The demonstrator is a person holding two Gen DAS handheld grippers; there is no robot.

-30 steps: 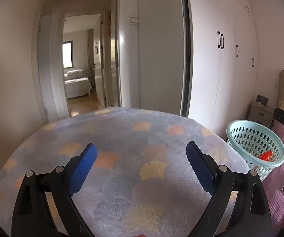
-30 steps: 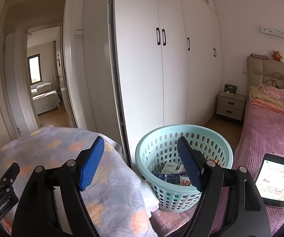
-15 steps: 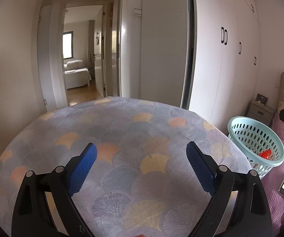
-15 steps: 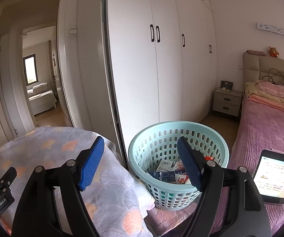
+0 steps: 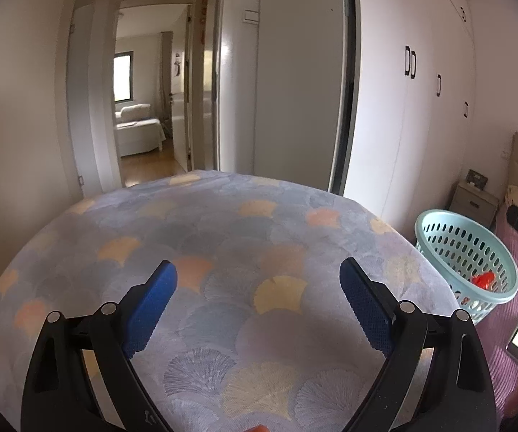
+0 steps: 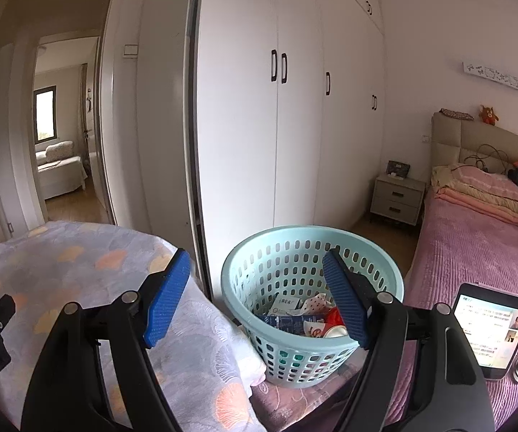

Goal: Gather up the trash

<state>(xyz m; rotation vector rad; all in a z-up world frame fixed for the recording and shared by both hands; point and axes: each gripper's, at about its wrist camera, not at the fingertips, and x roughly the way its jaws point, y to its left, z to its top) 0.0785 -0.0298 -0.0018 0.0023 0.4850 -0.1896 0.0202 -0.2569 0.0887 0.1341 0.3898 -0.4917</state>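
Note:
A light teal basket [image 6: 309,248] stands on the pink bed, holding several pieces of trash [image 6: 295,315]: wrappers, a dark blue carton and something red. It also shows in the left wrist view [image 5: 449,223] at the right, with a red item inside. My right gripper [image 6: 255,295] is open and empty, held in front of the basket. My left gripper [image 5: 257,288] is open and empty above a table with a grey fan-patterned cloth [image 5: 223,223]. No trash shows on the cloth.
A tablet [image 6: 489,320] lies lit on the pink bed [image 6: 475,252] right of the basket. White wardrobes [image 6: 295,108] stand behind. A nightstand [image 6: 397,198] is at the far wall. An open doorway [image 5: 147,108] leads to another room.
Both grippers have drawn back and risen slightly; the basket and table edge sit a little lower and further in view. Both grippers stay open and empty.

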